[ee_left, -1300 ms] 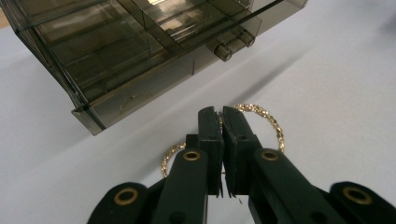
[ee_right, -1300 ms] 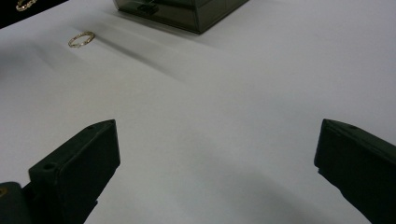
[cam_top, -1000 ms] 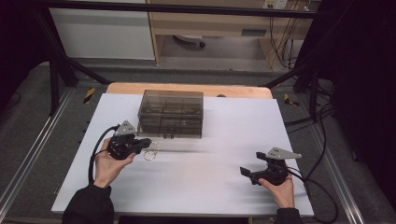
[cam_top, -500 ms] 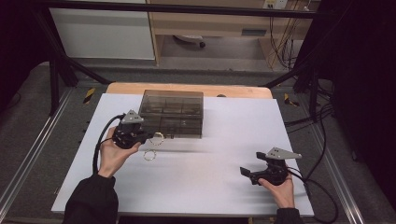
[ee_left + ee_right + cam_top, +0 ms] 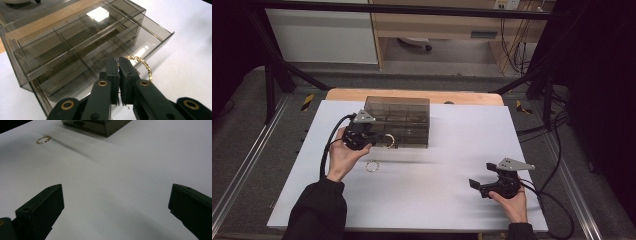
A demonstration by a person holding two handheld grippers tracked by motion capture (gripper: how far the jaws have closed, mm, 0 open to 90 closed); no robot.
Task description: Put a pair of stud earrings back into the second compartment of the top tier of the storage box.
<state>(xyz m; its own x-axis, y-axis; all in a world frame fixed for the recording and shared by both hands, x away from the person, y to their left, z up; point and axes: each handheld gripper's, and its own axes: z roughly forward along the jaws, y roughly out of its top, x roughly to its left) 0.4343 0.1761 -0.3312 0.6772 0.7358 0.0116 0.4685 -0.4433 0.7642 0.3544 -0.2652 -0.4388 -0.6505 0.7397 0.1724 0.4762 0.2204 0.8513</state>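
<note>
Left claw [image 5: 379,139] pinching one bracelet [image 5: 387,140], second bracelet [image 5: 372,166] loose

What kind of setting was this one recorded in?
Probably a lab recording bench: a white table ringed by a black frame, loose cables behind, and a smoked plastic drawer box as a prop.

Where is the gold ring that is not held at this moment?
In the high view the loose gold ring lies flat on the white table, left of centre, just right of the left hand.

Gold bracelet [image 5: 143,65], smoky, seemingly grey organizer box [image 5: 75,47], white table [image 5: 437,200].
</note>
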